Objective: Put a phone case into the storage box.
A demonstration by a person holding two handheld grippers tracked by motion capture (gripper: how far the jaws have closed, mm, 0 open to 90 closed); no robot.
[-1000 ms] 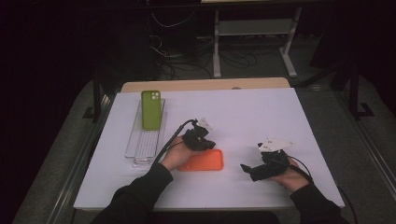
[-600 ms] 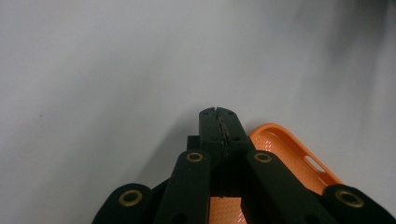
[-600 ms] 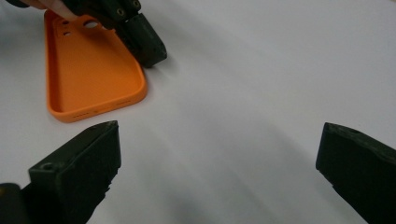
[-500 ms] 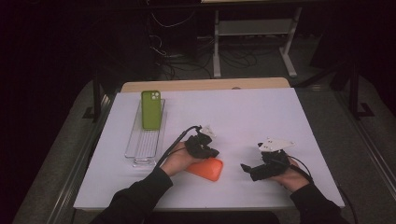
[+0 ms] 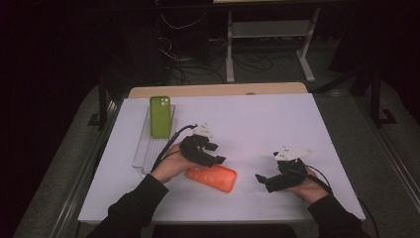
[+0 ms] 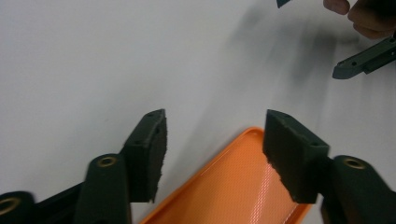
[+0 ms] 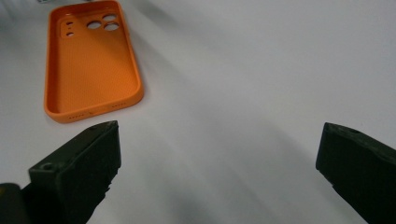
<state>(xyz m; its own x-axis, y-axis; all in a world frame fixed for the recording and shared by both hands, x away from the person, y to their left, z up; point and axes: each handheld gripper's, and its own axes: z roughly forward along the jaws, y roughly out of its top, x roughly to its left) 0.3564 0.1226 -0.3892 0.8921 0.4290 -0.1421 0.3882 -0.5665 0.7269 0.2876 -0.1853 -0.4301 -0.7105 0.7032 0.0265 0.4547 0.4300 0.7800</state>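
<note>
left tool (image 5: 210, 153) hovers just above the near-left end of the orange case (image 5: 212, 177), jaws spread. they have just been opening; in the left gripper view the case (image 6: 238, 186) sits below and between the two pads, neither pad pressing on it. reads as a release: case is set down, tool is clear of it.

right tool (image 5: 270, 179) rests low at the near right of the counter (image 5: 277, 124), jaws spread wide, nothing between them. it points toward the case from well apart; in the right gripper view the case (image 7: 91, 65) lies ahead and off to the side. my guess: parked and waiting, ready to steady or take the case if needed.

case lies flat on the counter, near the front edge, between the two hands, nearer the left. open side up, so the hollow inside faces the cameras.

looks: bright orange, matte, finely textured inside, rounded corners, raised rim all round. camera cutout at one end, with two large round holes and some smaller ones beside them. small marks along the side wall, too small to read. probably soft and light; may flex if pinched by the rim.

farther back on the left: a green case (image 5: 160, 116) leans upright in a clear rack (image 5: 148, 151), well apart from the orange one. likely where cases are stored.
</note>
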